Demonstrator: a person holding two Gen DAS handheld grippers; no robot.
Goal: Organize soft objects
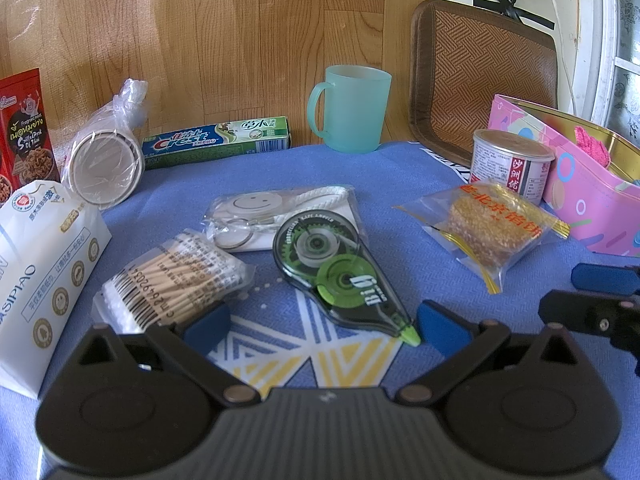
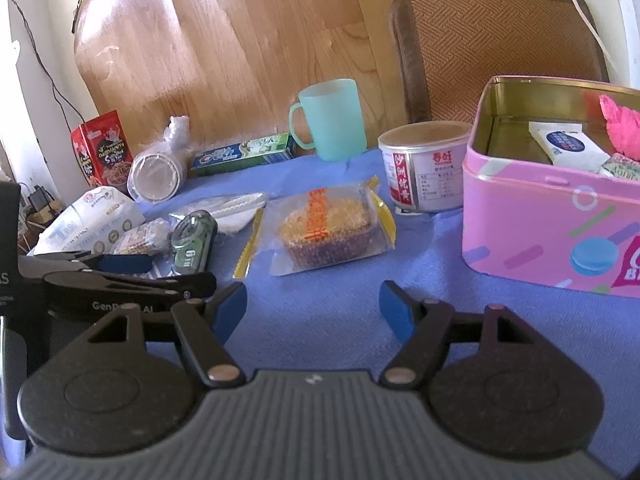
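Matt blue woven cloth (image 2: 320, 344), glossy pink metal tin (image 2: 532, 216), frosted plastic mug (image 2: 336, 120), wood-grain wall (image 1: 240, 40).

Labels on the table, read as they come.
"Crest" shows big on the toothpaste box (image 1: 216, 142); the red snack pouch (image 1: 25, 128) reads "Fragrant", the rest too small to read. The white tissue pack (image 1: 44, 276) ends in "SIPIAO". Barcode digits "26492034" run along the swab bag (image 1: 176, 280). Red Chinese characters mark the cake wrapper (image 1: 486, 222) and the tin can (image 2: 420, 166). "GenR…AI" sits on the left tongs (image 2: 124, 270), partly hidden.

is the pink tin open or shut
Open: the pink tin has no lid on, and its gold inside shows a white packet and something pink.
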